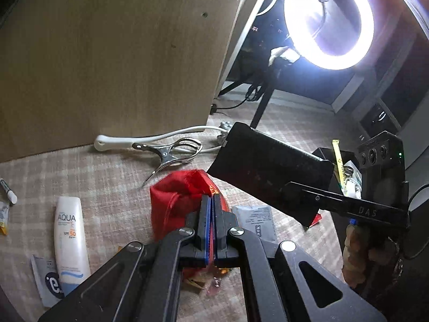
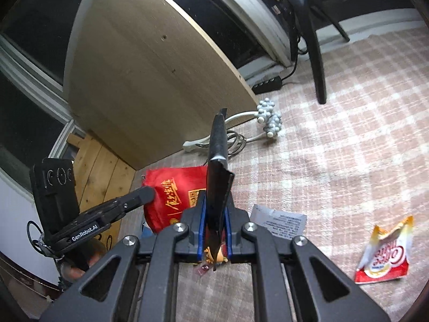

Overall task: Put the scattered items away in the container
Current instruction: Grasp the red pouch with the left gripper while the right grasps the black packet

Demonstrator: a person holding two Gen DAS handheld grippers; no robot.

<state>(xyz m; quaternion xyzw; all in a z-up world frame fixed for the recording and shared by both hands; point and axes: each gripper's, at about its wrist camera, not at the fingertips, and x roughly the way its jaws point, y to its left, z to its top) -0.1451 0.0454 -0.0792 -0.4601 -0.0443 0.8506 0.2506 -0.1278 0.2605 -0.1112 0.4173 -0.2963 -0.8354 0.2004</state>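
Left gripper (image 1: pixel 211 201) has its jaws fully closed, pinching the edge of a red pouch (image 1: pixel 177 196) that hangs off the rug, apparently gripped by the fabric rim because that is the only thin part soft enough to catch. Right gripper (image 2: pixel 215 209) is narrow, clamped on a flat black pouch (image 2: pixel 218 177) held edge-up between the blue pads; in the left view the same black pouch (image 1: pixel 268 169) is seen broadside, tilted over the rug. Both items look lifted clear for carrying. The container (image 1: pixel 325 155) seems to be the dark box behind the black pouch on the right, with a yellow stick (image 1: pixel 339 166) and other bits poking out of it; its rim is mostly hidden, so not certain. Still scattered on the rug (image 2: pixel 348 134): sunscreen tube (image 1: pixel 71 241), sachets (image 1: pixel 45 281), marker (image 1: pixel 8 191), metal clip (image 1: pixel 166 155), white massager (image 2: pixel 269 119), paper slip (image 2: pixel 281 218), snack wrapper (image 2: pixel 383 255). The surface is a pink-and-cream checked rug, soft, so flat things will be hard to get under. A wooden board (image 1: pixel 107 61) leans upright beside the clutter; a ring light (image 1: pixel 328 21) on a tripod glares behind, with a power strip (image 2: pixel 268 83) and cables near the wall. The room is dim otherwise.
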